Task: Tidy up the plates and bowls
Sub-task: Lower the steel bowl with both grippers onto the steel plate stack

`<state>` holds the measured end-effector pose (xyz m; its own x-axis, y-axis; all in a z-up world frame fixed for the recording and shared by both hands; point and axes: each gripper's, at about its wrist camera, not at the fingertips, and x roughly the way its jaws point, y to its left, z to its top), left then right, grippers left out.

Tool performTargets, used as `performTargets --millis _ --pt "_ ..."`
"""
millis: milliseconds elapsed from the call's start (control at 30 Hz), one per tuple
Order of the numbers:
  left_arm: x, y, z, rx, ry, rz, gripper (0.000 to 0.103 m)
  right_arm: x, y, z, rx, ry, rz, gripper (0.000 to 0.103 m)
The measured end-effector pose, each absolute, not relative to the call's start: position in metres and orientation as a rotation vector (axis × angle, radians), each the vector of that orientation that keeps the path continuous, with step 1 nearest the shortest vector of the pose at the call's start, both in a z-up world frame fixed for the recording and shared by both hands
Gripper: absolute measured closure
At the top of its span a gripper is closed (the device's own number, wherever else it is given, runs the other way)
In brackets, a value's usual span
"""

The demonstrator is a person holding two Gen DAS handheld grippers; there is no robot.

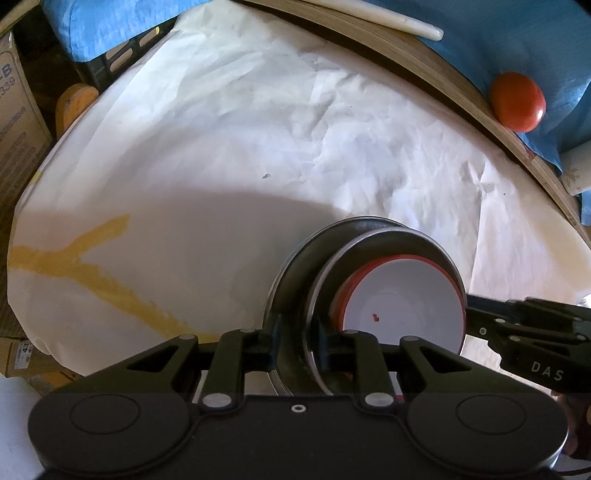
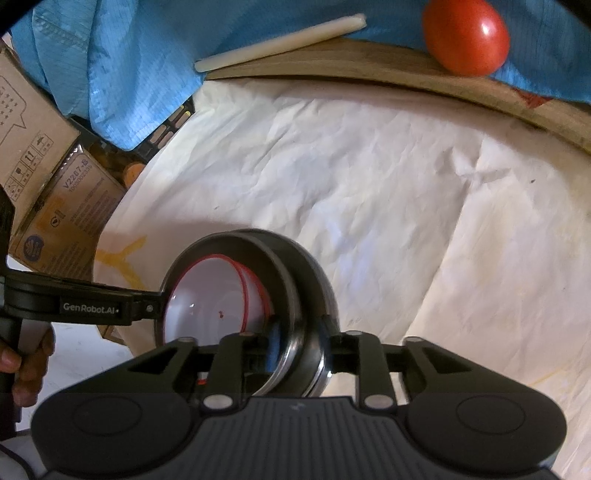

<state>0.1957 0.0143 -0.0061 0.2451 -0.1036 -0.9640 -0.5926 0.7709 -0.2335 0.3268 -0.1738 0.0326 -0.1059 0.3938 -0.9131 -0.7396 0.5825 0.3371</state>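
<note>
A stack of nested steel bowls (image 1: 314,266) with a white, red-rimmed bowl (image 1: 402,299) inside is held above the white paper-covered table (image 1: 229,147). My left gripper (image 1: 297,341) is shut on the steel rim on one side. My right gripper (image 2: 299,345) is shut on the opposite rim of the steel bowls (image 2: 295,266); the white bowl (image 2: 214,295) shows inside. Each gripper appears in the other's view: the right one (image 1: 517,332), the left one (image 2: 92,306).
A red tomato-like object (image 1: 517,101) and a cream stick (image 1: 388,18) lie on a blue cloth (image 2: 129,55) beyond a wooden board edge (image 2: 406,74). Cardboard boxes (image 2: 55,184) stand to the left. A yellow mark (image 1: 92,266) is on the paper.
</note>
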Motion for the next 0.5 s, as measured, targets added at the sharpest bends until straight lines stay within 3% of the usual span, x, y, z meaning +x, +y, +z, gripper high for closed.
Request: performTargets --millis 67,500 --pt "0.1957 0.0143 -0.0058 -0.647 1.301 0.371 0.080 0.3295 -0.1760 0.0334 -0.338 1.358 0.947 0.035" --pt "0.1987 0.0121 -0.0048 -0.630 1.308 0.391 0.079 0.3334 -0.1794 0.0361 -0.319 1.358 0.967 0.033"
